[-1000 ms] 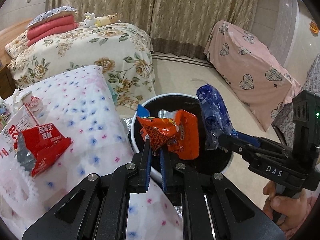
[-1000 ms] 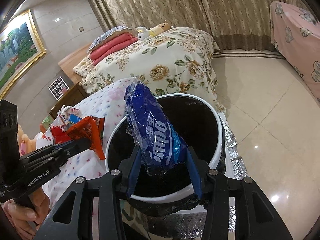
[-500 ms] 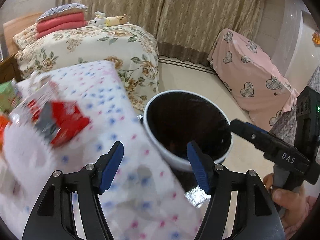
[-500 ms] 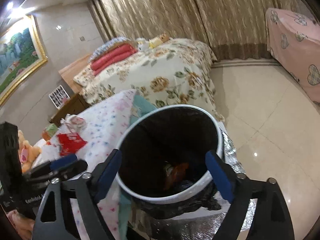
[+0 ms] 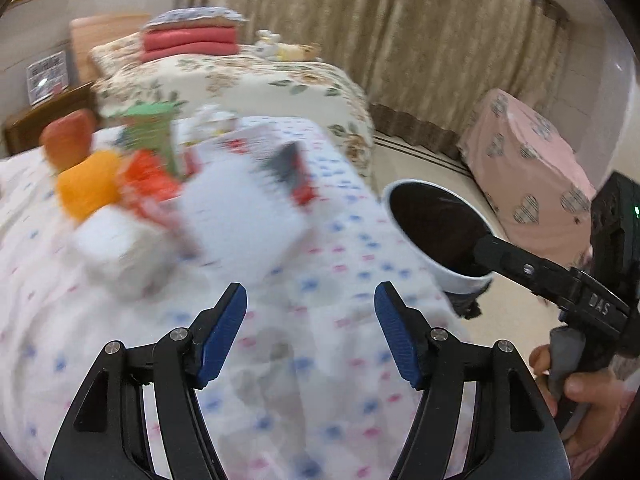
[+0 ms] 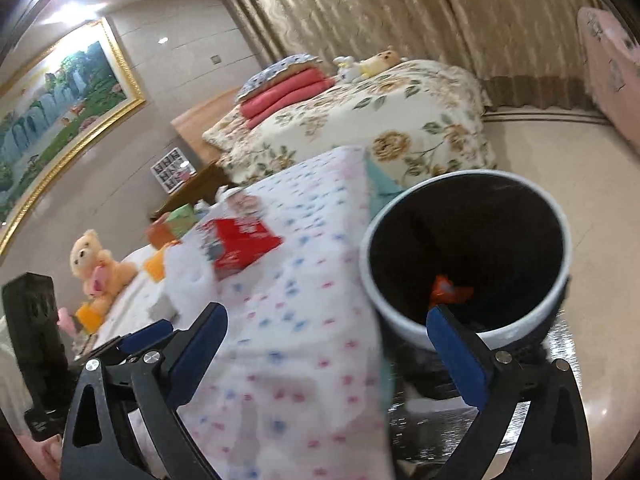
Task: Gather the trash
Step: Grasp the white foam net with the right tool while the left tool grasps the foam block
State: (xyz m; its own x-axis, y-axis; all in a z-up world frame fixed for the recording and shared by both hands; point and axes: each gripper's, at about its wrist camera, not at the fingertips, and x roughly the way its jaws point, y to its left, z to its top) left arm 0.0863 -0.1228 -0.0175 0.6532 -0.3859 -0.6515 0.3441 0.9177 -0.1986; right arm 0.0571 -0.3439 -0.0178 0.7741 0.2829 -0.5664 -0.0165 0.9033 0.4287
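Observation:
My left gripper (image 5: 310,300) is open and empty above the white dotted bedcover (image 5: 320,272). Ahead of it lies a blurred pile of trash: a white and red packet (image 5: 240,208), an orange item (image 5: 88,188), a green box (image 5: 150,132) and a white box (image 5: 116,248). My right gripper (image 6: 326,316) straddles the bed's edge and the white-rimmed bin (image 6: 404,328). Its jaws are opening, with nothing between them. An orange wrapper (image 6: 450,290) lies inside the bin's black liner. A red packet (image 6: 244,244) rests on the cover.
A floral bed (image 6: 380,128) with folded pink blankets stands behind. A teddy bear (image 6: 96,264) sits at the left, a wooden nightstand (image 6: 192,188) beyond it. Pink heart-patterned furniture (image 5: 528,184) stands right of the bin. Silver foil (image 6: 460,432) lies under the bin on the tiled floor.
Both grippers opened and let go of the orange and blue wrappers, which dropped into the bin. Both then swung left, away from the bin and over the bed.

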